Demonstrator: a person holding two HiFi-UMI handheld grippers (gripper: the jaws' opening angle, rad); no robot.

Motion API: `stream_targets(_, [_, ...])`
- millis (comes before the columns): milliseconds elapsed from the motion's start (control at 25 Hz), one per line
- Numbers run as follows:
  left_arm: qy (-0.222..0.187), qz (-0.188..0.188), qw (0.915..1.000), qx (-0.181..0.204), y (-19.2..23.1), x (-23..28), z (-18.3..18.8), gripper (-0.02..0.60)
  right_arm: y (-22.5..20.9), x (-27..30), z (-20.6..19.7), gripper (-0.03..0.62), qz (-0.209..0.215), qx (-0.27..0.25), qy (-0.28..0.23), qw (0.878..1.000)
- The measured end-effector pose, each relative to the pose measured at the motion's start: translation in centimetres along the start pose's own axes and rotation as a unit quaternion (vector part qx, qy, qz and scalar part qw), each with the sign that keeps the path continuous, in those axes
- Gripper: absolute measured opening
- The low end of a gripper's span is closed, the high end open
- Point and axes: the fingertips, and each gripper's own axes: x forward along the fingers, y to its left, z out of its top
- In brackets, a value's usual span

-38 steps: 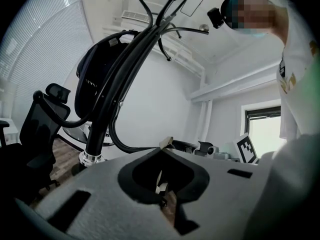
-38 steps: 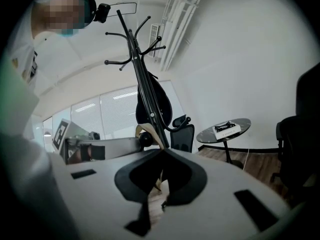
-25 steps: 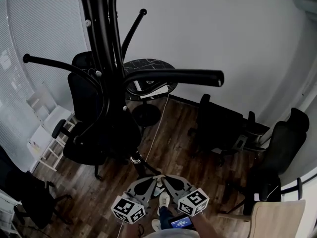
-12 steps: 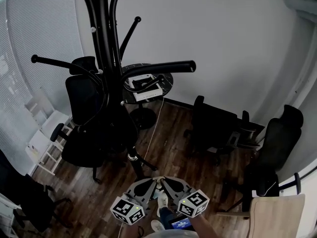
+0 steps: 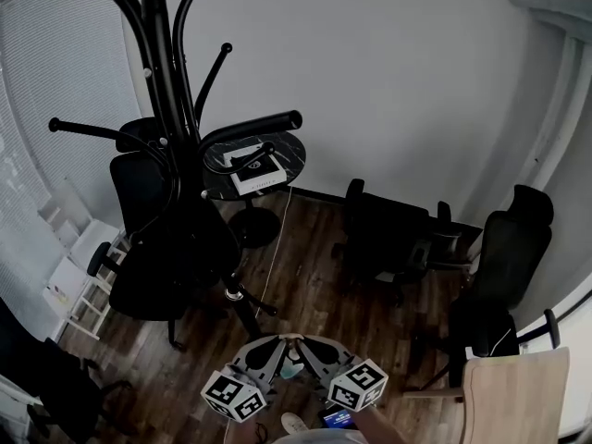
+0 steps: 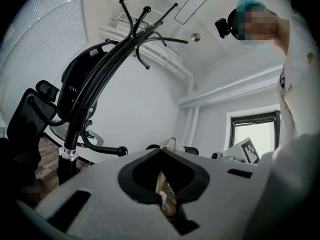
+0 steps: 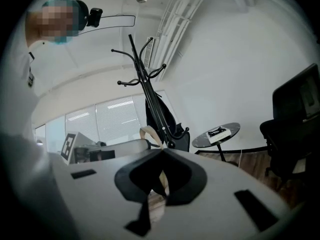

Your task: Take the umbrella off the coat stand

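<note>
Nearest me, left gripper (image 5: 280,344) and right gripper (image 5: 306,344) stay low, each with jaws together on nothing, tips nearly touching. Beyond, the coat stand (image 5: 163,109) has receded over the last second, so I judge the reach longer, not begun. Black umbrella (image 7: 160,115) hangs against its pole, long axis along it; which end points down I cannot tell.

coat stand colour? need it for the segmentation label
Black all over. The tall metal coat stand shows best in the head view.
</note>
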Motion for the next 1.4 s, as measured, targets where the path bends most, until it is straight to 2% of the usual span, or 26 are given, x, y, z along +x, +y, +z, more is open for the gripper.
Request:
stream_targets(240, [0.005,0.003,1.0,0.008,-1.4,0.9,-0.2,0.02,-0.7,-1.6,0.5,0.015,-0.003,-0.003,0.0,1.0])
stream_targets(560, [-0.034,-0.006,0.9994,0.006,-3.0,1.1,1.0,0.02,-0.6,-2.7,2.4,0.015,-0.001,-0.009,-0.015,1.0])
stream_targets(760, [-0.044,-0.015,0.9989,-0.001,-3.5,0.9,1.6,0.02,-0.3,-3.1,2.8,0.015,-0.002,-0.008,-0.022,1.0])
stream_targets(920, [-0.051,-0.029,0.9982,-0.014,-3.5,0.6,1.6,0.02,0.1,-2.6,2.7,0.015,-0.001,-0.006,-0.027,1.0])
stream_targets(1160, [-0.055,-0.039,0.9976,-0.012,-2.8,-0.4,1.9,0.02,1.0,-1.8,2.3,0.015,0.002,-0.006,-0.025,1.0])
stream_targets(1400, [-0.055,-0.034,0.9978,-0.015,-1.4,-1.2,2.0,0.02,1.5,-0.3,1.8,0.015,0.002,-0.011,-0.016,1.0])
